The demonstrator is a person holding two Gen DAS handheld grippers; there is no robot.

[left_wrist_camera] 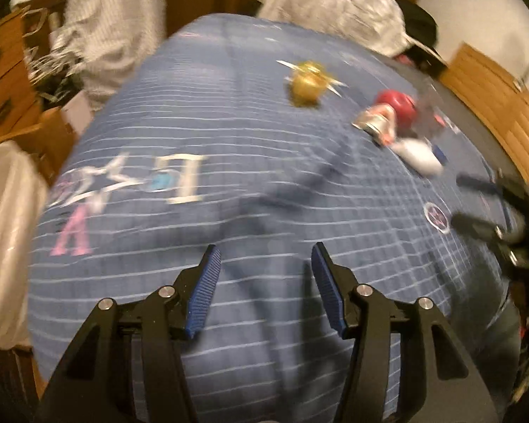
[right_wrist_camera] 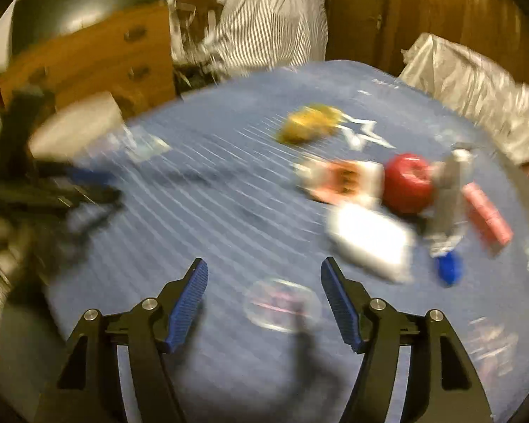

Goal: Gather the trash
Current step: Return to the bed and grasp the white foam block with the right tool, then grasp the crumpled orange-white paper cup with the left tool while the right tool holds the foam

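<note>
A blue bedspread (right_wrist_camera: 208, 190) with thin pale stripes and a white star is seen across the middle of both frames. On it, right of centre, a golden-yellow wrapper (right_wrist_camera: 308, 123), a red round piece (right_wrist_camera: 407, 183), a white packet (right_wrist_camera: 368, 239) and a small blue cap (right_wrist_camera: 448, 269) are shown. Blue ribbed pads (left_wrist_camera: 202, 292) are carried on black fingers. A white-and-grey striped cloth (right_wrist_camera: 264, 17) is seen at the top.

A bed under a blue striped blanket (right_wrist_camera: 201, 211) — on it a gold wrapper (right_wrist_camera: 308, 123); a red cup (right_wrist_camera: 407, 183); a white packet (right_wrist_camera: 370, 239); a blue cap (right_wrist_camera: 448, 270).

Blue bedspread (left_wrist_camera: 229, 123) — wooden dresser (right_wrist_camera: 98, 60)
</note>
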